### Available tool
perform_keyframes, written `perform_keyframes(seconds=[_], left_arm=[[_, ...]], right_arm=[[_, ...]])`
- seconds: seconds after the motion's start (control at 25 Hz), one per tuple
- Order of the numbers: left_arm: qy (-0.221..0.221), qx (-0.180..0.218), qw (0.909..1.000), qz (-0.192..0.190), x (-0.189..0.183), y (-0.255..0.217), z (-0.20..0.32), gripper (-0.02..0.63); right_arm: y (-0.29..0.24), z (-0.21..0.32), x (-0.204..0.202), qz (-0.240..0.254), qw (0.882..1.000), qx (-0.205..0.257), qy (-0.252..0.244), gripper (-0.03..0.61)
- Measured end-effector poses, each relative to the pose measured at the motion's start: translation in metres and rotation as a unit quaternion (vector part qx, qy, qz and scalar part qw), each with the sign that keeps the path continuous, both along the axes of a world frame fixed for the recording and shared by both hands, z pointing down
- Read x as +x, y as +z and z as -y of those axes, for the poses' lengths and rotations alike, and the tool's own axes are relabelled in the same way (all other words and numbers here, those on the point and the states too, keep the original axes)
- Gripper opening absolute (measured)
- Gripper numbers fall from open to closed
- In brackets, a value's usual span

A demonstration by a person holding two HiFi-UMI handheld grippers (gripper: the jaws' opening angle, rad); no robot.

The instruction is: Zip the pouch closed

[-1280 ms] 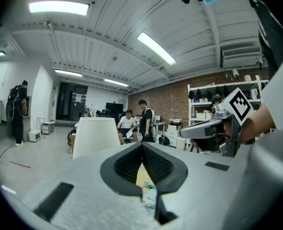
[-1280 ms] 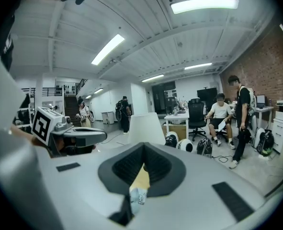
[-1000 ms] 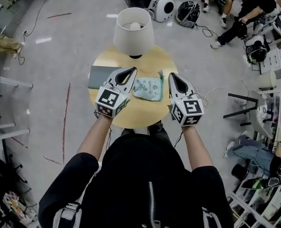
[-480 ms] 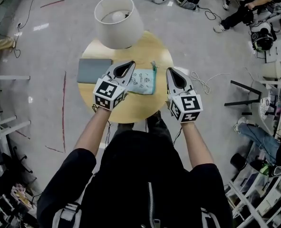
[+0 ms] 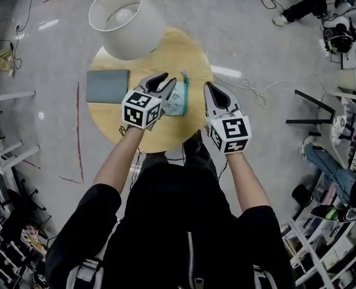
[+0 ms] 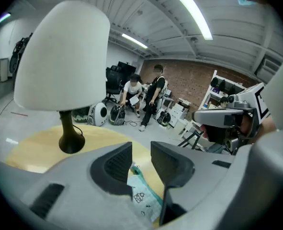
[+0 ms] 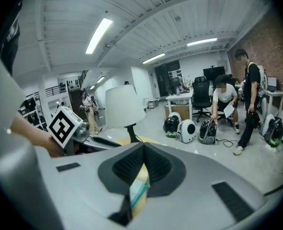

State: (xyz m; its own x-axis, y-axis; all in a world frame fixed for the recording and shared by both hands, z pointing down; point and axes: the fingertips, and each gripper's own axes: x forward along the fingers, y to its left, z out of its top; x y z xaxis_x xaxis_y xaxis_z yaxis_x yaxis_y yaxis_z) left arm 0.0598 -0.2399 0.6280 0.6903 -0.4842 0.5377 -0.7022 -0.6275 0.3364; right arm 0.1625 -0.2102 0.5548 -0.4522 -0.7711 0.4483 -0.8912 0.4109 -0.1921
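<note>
A pale teal pouch (image 5: 177,105) with a green zip edge lies flat on the round wooden table (image 5: 187,53). My left gripper (image 5: 164,82) hovers over the pouch's left part. Its jaws are opening, and in the left gripper view (image 6: 141,153) there is a clear gap with nothing pressed between them; the pouch (image 6: 144,195) shows below. My right gripper (image 5: 209,89) hangs just right of the pouch, jaws shut and holding nothing. In the right gripper view (image 7: 142,147) the pouch (image 7: 137,193) is seen under the closed tips.
A white-shaded lamp (image 5: 124,20) stands at the table's far left, close ahead of the left gripper (image 6: 62,56). A grey pad (image 5: 107,85) lies on the table's left side. A cable (image 5: 251,89) runs over the floor on the right. People and bags are at the room's far end.
Both grippers came down toward the table and the pouch. The left gripper's jaws went from shut to apart, and it now overlaps the pouch's left part.
</note>
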Motion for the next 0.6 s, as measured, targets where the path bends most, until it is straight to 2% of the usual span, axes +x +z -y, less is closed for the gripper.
perform_keyframes(seconds=[0.16,0.24,0.32,0.6], left_arm=[[-0.018,-0.077,0.9968,-0.007,0.017,0.033,0.001,0.153],[-0.037,-0.135,0.9896,-0.033,0.026,0.049,0.000,0.186],[-0.062,-0.173,0.9820,-0.045,0.031,0.065,0.003,0.196],[-0.148,-0.236,0.9596,-0.040,0.041,0.110,0.021,0.210]], right_arm=[[0.014,0.003,0.013,0.004,1.000,-0.014,-0.002,0.005],[0.019,0.004,0.018,0.007,1.000,-0.019,-0.003,0.005],[0.025,0.005,0.023,0.009,1.000,-0.024,-0.005,0.005],[0.044,0.008,0.047,0.015,0.999,-0.044,-0.011,0.005]])
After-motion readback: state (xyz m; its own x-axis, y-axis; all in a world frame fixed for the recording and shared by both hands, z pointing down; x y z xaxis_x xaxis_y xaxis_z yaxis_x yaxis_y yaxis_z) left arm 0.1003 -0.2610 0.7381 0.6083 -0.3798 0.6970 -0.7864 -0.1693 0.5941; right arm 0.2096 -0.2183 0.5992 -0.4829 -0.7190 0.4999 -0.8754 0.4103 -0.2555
